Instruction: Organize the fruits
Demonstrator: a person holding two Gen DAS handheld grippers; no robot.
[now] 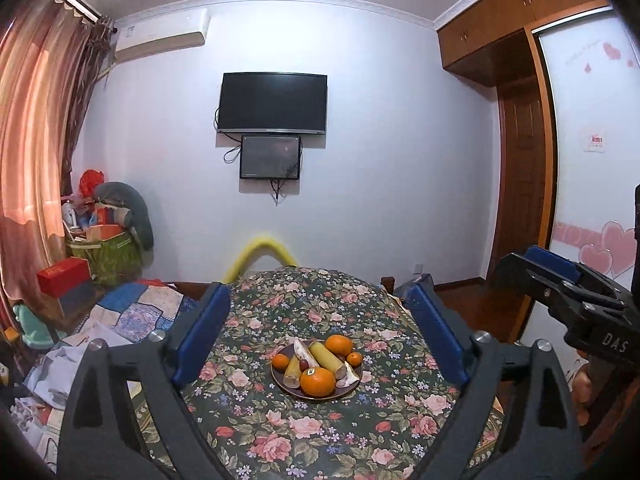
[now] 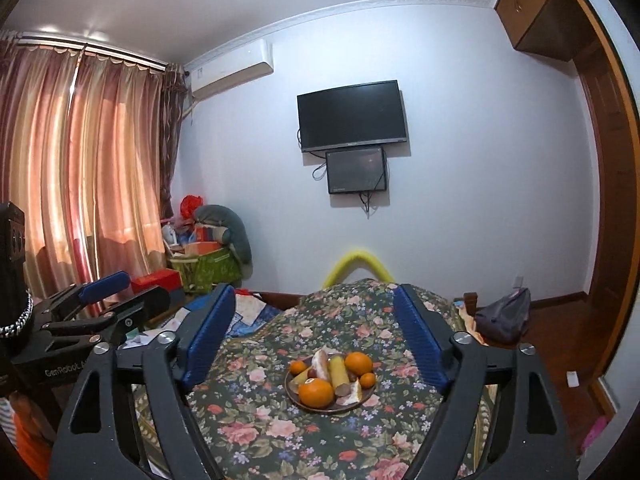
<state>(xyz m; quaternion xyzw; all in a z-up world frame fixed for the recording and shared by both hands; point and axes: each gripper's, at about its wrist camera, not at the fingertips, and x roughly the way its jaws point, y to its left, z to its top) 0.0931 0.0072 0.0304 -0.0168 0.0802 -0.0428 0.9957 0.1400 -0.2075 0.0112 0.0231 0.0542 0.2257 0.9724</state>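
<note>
Both tools, the left tool (image 1: 320, 328) and right tool (image 2: 316, 330), hang spread and empty over a plate (image 1: 280, 385) of fruit on the floral tabletop (image 1: 340, 432), where the front orange (image 1: 317, 381), round, firm and likely slippery, looks best pinched across its middle.

Setting: a domestic bedroom. Evidence noted: pink curtains (image 2: 80, 168) drawn across a window; an air conditioner (image 2: 232, 68) mounted high on the wall; a television (image 1: 273, 103) fixed to the wall, a smaller screen (image 1: 270, 157) below it; a built-in wooden wardrobe (image 1: 520, 20); a patchwork quilt (image 1: 136, 312); household clutter piled in a green bag (image 2: 208, 268).
</note>
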